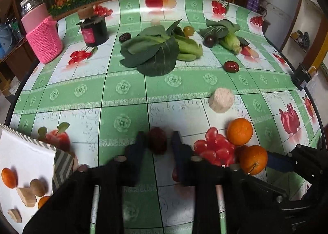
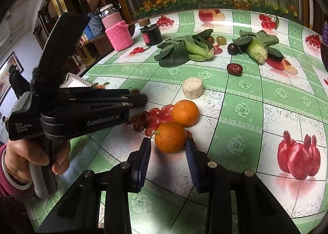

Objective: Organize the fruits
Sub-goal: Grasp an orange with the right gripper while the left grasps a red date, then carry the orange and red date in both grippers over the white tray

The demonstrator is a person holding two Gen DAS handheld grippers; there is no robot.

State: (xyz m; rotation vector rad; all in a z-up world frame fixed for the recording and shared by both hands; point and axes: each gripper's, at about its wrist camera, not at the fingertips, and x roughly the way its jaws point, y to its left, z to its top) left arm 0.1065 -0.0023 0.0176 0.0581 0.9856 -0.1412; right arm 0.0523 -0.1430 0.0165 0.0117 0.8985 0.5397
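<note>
Item: dark red date (image 1: 157, 140), near desk (image 1: 123, 111) front edge, between your left tongs (image 1: 157, 139), which are parted and seemingly just touching it. Light, wrinkled, slightly soft; pinch across its middle. Item: orange (image 2: 170, 137), firm, round, prone to rolling; right tongs (image 2: 168, 145) open, straddling its widest girth. White tray (image 1: 24, 152) at front-left corner.

i see a glossy, smooth plastic tablecloth (image 2: 256, 98). the near orange (image 2: 170, 137) has matt, pebbled peel. the pink sleeve (image 1: 44, 42) is rough knitted yarn. the right gripper (image 2: 168, 148) is matt black plastic with ribbed blue pads (image 2: 192, 162).
</note>
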